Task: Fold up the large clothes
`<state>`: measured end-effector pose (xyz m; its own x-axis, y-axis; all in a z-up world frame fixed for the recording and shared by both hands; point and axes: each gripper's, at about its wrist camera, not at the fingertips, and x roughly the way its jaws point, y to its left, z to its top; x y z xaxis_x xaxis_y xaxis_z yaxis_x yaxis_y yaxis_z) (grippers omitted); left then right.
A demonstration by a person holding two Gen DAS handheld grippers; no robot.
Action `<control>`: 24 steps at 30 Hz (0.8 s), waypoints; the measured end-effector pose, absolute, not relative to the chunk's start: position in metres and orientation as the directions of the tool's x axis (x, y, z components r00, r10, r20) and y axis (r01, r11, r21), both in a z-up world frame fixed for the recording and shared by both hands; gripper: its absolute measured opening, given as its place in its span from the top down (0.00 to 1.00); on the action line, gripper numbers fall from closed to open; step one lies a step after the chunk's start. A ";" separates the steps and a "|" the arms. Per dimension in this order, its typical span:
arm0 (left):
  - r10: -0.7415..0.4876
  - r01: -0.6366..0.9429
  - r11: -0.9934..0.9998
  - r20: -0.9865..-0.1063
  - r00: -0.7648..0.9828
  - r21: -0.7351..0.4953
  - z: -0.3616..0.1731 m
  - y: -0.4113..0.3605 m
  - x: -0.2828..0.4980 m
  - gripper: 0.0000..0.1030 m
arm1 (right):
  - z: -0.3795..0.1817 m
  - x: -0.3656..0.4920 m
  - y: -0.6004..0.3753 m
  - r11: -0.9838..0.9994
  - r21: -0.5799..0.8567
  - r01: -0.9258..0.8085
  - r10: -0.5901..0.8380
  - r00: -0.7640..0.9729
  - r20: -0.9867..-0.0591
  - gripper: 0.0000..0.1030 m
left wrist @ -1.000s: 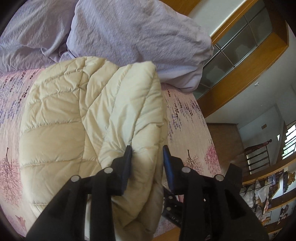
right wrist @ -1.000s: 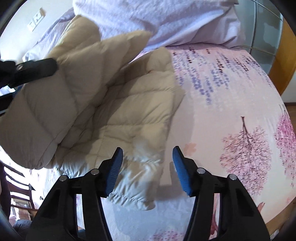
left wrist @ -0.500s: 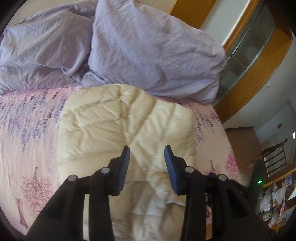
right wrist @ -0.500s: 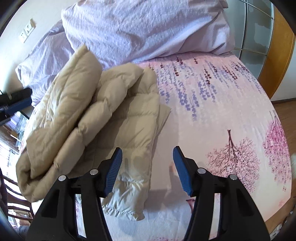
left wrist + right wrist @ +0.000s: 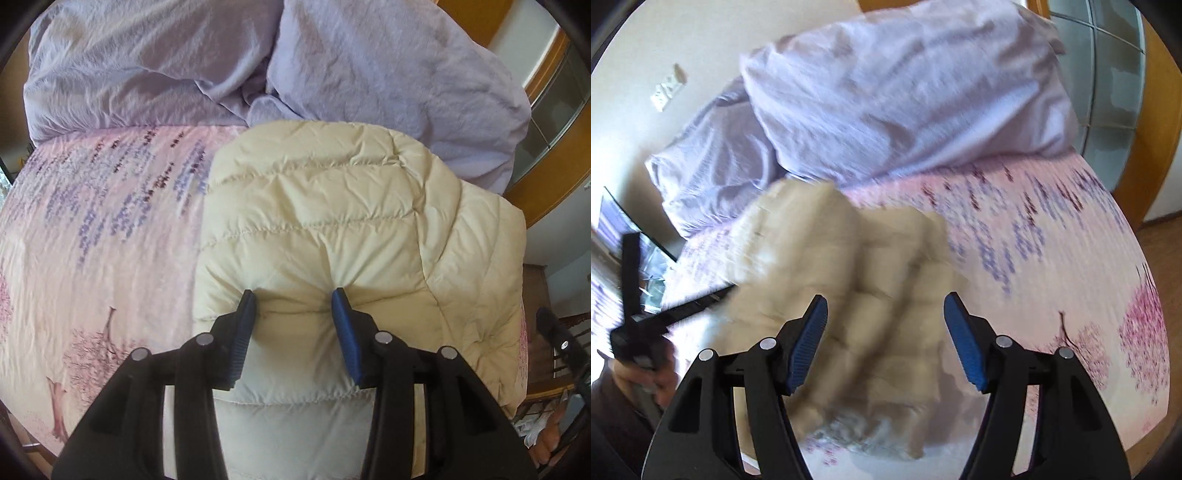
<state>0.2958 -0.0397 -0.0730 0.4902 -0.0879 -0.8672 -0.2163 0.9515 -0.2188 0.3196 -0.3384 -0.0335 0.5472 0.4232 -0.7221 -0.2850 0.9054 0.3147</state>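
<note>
A cream quilted puffer jacket (image 5: 332,206) lies folded on the bed. My left gripper (image 5: 293,295) points steeply down and its fingertips dig into the jacket's near part. A puff of fabric bulges between the jaws, which are opening, and the blue pads (image 5: 245,325) stay bare. In the right wrist view the jacket (image 5: 831,251) is blurred. My right gripper (image 5: 884,299) hovers above its near edge, jaws opening wide and nothing gripped. The left gripper (image 5: 665,314) shows at that view's left edge, in a hand (image 5: 646,380).
Lilac bedding (image 5: 369,74) is heaped at the head of the bed, touching the jacket's far edge. The pink sheet with printed trees (image 5: 92,240) lies bare left of the jacket. A wooden frame with glass panels (image 5: 554,147) and a chair (image 5: 554,369) stand off to the right.
The left gripper let go of the lifted jacket flap, which now lies folded over, and came down onto the jacket. The right gripper rose and its jaws widened.
</note>
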 end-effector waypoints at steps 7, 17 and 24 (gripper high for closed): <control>-0.121 -0.169 0.959 -0.870 0.479 -0.227 -0.082 -0.075 0.303 0.58 | -0.018 0.322 -0.296 0.867 0.325 -0.377 0.491 0.537 -0.686 0.45; -0.122 -0.136 0.969 -0.874 0.470 -0.208 -0.085 -0.082 0.308 0.57 | -0.050 0.343 -0.287 0.907 0.299 -0.297 0.415 0.515 -0.750 0.57; -0.119 -0.099 0.977 -0.867 0.484 -0.189 -0.074 -0.081 0.316 0.57 | -0.086 0.350 -0.296 0.937 0.259 -0.234 0.343 0.486 -0.804 0.70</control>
<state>0.3163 -0.0805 -0.0744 0.4839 -0.1191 -0.8670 -0.0987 0.9769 -0.1893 0.3499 -0.2958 -0.0856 0.4861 0.3432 -0.8037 -0.2339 0.9372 0.2587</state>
